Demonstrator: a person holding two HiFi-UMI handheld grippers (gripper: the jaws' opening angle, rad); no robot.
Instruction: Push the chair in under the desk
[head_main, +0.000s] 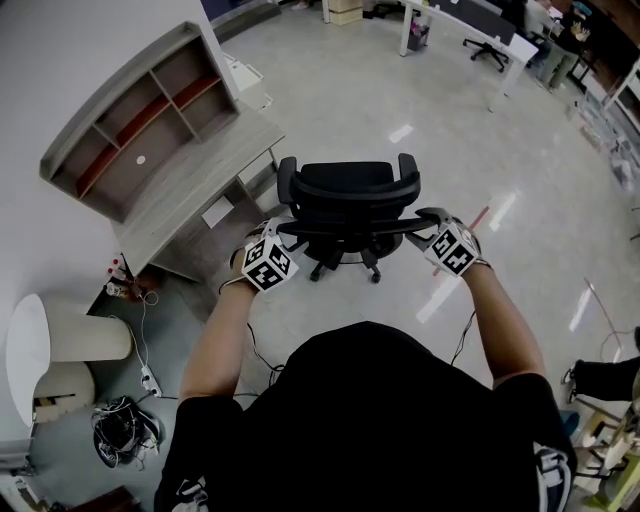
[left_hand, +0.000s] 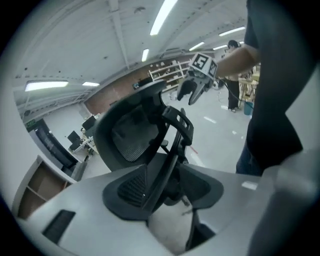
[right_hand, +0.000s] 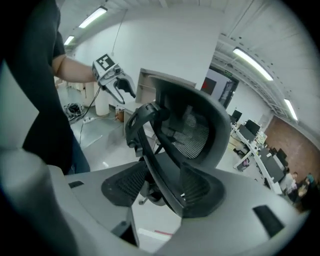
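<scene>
Chair (head_main: 350, 195) well apart from desk (head_main: 215, 175). Left gripper (left_hand: 162, 190), right gripper (right_hand: 160, 187) both spread, backrest bar (left_hand: 170, 160) between jaws, pads seemingly not biting. I clamp first, then push evenly toward desk.

glossy grey floor (head_main: 350, 90), white wall (head_main: 50, 70), ceiling strip lights (left_hand: 165, 15).

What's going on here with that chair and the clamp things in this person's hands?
A person stands behind a black office chair with a two-jaw gripper in each hand. The left gripper and right gripper sit at either end of the chair's back frame bar, jaws open with the bar between them, not clamped. The chair stands out on the floor, apart from the desk, not yet pushed in.
</scene>
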